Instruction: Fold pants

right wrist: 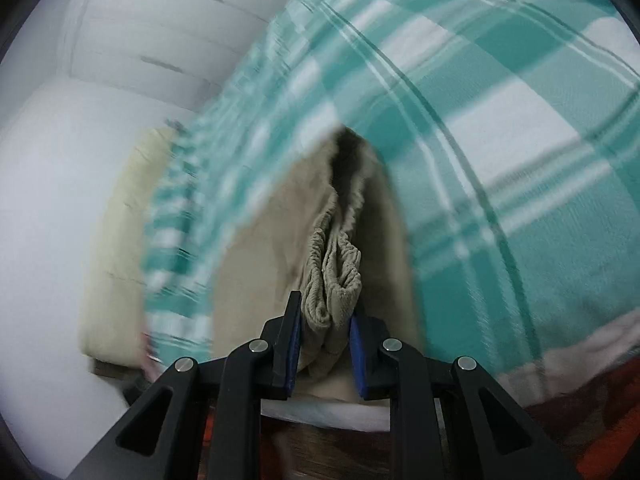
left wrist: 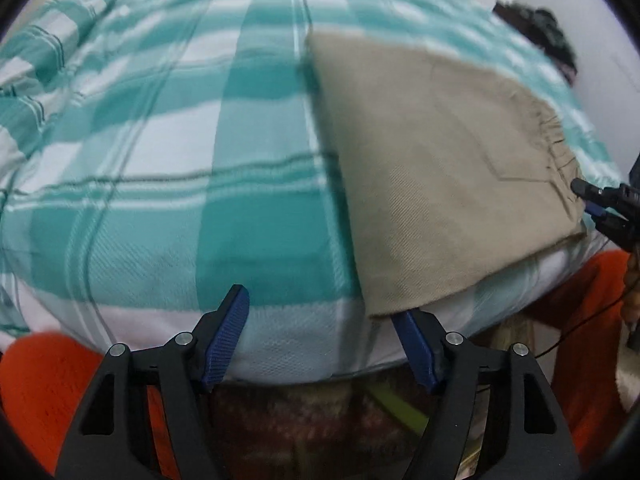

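Beige pants (left wrist: 432, 168) lie folded on a teal-and-white checked bed cover (left wrist: 180, 152), near its front right edge. My left gripper (left wrist: 324, 320) is open at the bed's front edge; its right finger (left wrist: 416, 352) sits just under the pants' near corner. My right gripper (right wrist: 325, 320) is shut on the bunched elastic waistband of the pants (right wrist: 332, 276). It also shows in the left wrist view (left wrist: 600, 204) at the pants' right edge.
The bed edge (left wrist: 304, 356) runs just ahead of my left gripper. Orange clothing (left wrist: 44, 392) shows below the edge on both sides. A white wall (right wrist: 80, 140) and a cream pillow or mattress edge (right wrist: 116, 248) lie left of the bed in the right wrist view.
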`<state>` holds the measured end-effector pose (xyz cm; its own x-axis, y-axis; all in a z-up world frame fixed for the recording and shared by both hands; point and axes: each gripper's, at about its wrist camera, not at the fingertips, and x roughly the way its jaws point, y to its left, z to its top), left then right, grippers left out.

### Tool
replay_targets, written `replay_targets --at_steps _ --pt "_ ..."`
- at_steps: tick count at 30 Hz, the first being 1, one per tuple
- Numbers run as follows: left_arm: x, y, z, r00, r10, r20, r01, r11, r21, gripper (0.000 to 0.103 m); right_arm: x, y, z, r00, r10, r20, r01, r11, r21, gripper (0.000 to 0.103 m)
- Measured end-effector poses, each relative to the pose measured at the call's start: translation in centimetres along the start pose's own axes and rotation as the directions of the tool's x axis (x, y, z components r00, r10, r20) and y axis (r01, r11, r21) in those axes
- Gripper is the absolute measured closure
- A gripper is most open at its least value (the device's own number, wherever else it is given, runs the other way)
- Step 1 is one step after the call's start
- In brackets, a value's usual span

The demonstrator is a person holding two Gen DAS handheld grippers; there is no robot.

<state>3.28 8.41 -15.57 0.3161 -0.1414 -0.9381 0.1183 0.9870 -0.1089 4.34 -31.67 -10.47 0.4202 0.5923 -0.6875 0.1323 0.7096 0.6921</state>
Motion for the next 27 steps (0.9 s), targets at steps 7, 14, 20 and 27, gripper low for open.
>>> replay_targets --at_steps 7,14,20,27 --pt "-6.1 -1.9 -0.8 0.990 0.097 0.099 -0.105 0.991 0.080 0.015 -2.3 1.9 -0.1 0.982 -0.179 0.061 0.187 0.960 -0.206 0.057" --pt "-6.9 -5.8 2.8 0.963 0.095 0.251 -0.129 0.984 0.122 0.008 -5.6 8.2 -0.7 0.948 -0.189 0.256 0.293 0.833 -0.470 0.057" --pt "2.2 -9.2 2.5 0.967 0.230 0.112 -0.250 0.939 0.235 0.014 3.2 7.6 -4.5 0.938 -0.330 0.107 0.320 0.705 -0.632 0.052" --pt "1.5 -9.0 2.3 0.961 0.242 0.132 -0.267 0.937 0.225 0.014 3.3 8.0 -6.3 0.914 -0.362 0.181 0.381 0.619 -0.687 0.048"
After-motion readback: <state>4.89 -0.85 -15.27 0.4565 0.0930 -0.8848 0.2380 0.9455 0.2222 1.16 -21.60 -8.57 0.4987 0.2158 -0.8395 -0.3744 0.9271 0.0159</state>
